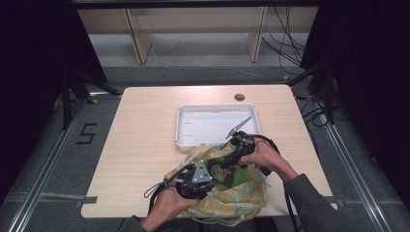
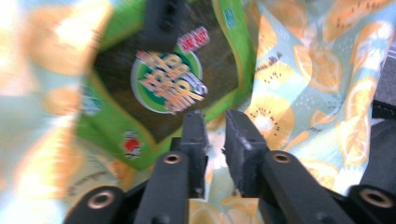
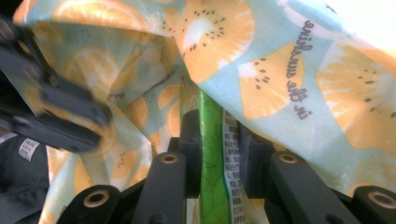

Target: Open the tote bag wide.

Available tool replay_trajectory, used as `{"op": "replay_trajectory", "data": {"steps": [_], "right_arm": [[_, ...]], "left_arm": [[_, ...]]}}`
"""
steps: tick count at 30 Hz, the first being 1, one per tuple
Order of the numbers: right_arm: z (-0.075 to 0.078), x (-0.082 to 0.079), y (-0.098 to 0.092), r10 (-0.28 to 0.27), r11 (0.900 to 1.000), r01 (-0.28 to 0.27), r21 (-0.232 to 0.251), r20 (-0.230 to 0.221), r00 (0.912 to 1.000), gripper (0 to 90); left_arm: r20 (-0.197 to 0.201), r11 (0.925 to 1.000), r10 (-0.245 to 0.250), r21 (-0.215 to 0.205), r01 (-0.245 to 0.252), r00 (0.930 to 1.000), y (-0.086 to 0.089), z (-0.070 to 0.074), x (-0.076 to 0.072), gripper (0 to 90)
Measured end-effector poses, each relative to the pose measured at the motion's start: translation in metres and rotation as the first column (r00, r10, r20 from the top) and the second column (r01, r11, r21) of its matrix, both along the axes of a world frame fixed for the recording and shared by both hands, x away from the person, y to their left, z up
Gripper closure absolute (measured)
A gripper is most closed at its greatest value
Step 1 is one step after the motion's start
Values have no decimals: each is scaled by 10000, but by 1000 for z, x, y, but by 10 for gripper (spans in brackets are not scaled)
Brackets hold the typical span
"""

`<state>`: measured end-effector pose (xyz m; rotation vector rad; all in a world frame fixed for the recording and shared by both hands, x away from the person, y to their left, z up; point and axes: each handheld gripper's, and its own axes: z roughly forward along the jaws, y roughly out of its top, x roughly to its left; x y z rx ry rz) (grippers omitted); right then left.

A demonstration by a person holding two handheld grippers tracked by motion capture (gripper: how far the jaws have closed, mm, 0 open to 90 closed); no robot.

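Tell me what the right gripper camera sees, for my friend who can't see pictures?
The right gripper has its two black jaws closed on the edge of a thin green snack packet with tiny printed text. Behind it hangs a pale blue cloth bag printed with orange fruit slices. The other gripper is blurry at left.

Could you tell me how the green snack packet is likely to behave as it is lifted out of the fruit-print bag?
The packet is probably light and floppy: the right hand-held gripper holds it by one thin flat edge. Its glossy film may slip, so a firm pinch seems wise. The cloth bag drapes in soft folds around it and could snag or drag along while the left hand-held gripper pinches its fabric.
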<state>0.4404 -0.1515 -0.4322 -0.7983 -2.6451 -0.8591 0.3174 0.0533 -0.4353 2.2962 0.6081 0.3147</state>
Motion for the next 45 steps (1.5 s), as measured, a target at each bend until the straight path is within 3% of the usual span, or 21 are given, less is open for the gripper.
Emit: {"op": "replay_trajectory", "data": {"steps": [2,5,6,8,12,16,21,22,24,27,29,32,34,36,37,38,40,41,45], "right_arm": [[1,0,0,40,10000,-37,-69,383,9993,752],[3,-2,0,66,9998,-63,-169,181,9998,752],[4,-3,0,64,9997,-50,-253,536,9985,752],[5,-3,1,79,9996,-62,-279,633,9980,752],[6,-5,1,153,9992,-124,-385,781,9968,752],[7,-7,2,120,9988,-82,-473,806,9967,752],[8,-9,3,269,9984,-219,-518,974,9949,751],[9,-10,3,243,9984,-193,-533,933,9953,752],[9,-11,5,328,9981,-275,-547,973,9947,752],[10,-13,6,424,9976,-364,-581,1064,9934,752],[11,-14,7,425,9972,-353,-665,1096,9931,752],[11,-17,8,494,9960,-394,-806,1254,9909,751],[12,-18,9,754,9947,-646,-798,1416,9871,752],[14,-21,9,878,9928,-740,-947,1513,9846,752],[15,-22,9,861,9938,-747,-823,1463,9855,752],[15,-21,9,1094,9924,-983,-734,1664,9800,752],[18,-24,8,1023,9912,-865,-1007,1642,9811,752],[20,-25,8,1012,9921,-876,-898,1601,9819,752],[31,-26,4,771,9944,-598,-874,2104,9746,753]], "left_arm": [[257,9999,97,57,-99,9996,6,8,2,681],[399,9985,526,-152,-521,9978,15,16,4,591],[441,9968,748,-300,-735,9962,19,20,5,571],[438,9949,950,-373,-934,9945,25,24,7,533],[1021,9880,1531,-377,-1499,9829,33,33,11,449],[1117,9850,1719,-324,-1693,9788,37,40,15,401],[954,9795,1993,89,-2010,9753,41,39,26,359],[871,9808,1864,409,-1904,9786,41,37,30,357],[282,9806,1777,793,-1794,9837,38,31,36,340],[27,9812,1684,953,-1678,9857,35,21,47,498],[216,9811,1644,1002,-1657,9862,35,20,55,666],[401,9770,1790,1105,-1824,9830,40,22,69,785],[482,9761,1964,847,-1999,9793,42,22,79,810],[425,9722,2115,937,-2146,9765,44,20,86,826],[296,9709,2167,978,-2186,9758,45,17,90,827],[155,9697,2275,874,-2280,9737,44,14,92,827],[59,9669,2322,1070,-2315,9726,45,7,98,827],[-31,9662,2337,1126,-2319,9723,45,3,99,821],[-353,9661,2370,1141,-2317,9709,46,-5,99,800]]}}
